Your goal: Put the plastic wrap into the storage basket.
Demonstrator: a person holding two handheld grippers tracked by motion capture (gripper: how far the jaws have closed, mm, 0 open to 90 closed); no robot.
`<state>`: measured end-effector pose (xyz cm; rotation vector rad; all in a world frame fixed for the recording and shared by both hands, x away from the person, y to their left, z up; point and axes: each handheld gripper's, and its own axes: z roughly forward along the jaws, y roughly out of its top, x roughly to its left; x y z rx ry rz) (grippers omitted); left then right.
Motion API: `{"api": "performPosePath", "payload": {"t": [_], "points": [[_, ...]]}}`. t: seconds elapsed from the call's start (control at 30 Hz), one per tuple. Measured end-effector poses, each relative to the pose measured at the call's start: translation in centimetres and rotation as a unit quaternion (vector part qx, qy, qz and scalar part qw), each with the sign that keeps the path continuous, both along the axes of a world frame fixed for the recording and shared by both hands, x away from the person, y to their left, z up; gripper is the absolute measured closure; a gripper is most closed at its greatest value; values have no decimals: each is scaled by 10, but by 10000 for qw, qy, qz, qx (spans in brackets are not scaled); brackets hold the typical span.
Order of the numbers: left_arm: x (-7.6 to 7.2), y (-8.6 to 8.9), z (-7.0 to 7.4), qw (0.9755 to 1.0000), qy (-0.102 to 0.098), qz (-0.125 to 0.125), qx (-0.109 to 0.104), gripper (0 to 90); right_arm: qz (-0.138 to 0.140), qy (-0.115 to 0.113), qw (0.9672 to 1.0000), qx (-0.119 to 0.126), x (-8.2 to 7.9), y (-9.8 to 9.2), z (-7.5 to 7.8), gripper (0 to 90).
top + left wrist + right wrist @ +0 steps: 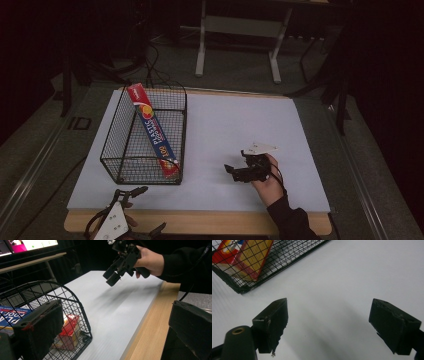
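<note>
Our right gripper (231, 171) hangs over the white table (240, 130) with its jaws spread wide and nothing between them, just right of the wire basket (146, 135). Our left gripper (142, 210) waits wide open at the table's near edge. The plastic wrap box (152, 129) leans slanted inside the basket.

I've got the right gripper (231, 170) out mid-table, hand (267, 181) wrapped round the grip, jaws wide apart w/ nothing between, tipped down toward the surface. Left gripper (142, 210) sits low at the near edge, jaws also spread, nothing between them.
</note>
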<state>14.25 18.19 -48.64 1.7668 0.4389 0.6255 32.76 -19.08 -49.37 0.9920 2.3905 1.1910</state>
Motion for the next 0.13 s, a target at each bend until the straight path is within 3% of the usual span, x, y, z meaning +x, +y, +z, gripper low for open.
{"api": "performPosePath", "payload": {"t": [0.13], "points": [[0, 0, 0, 10000, 4, -26, 19, 2, 5, -18, 10000, -21, 1, -1, -1, 157]]}}
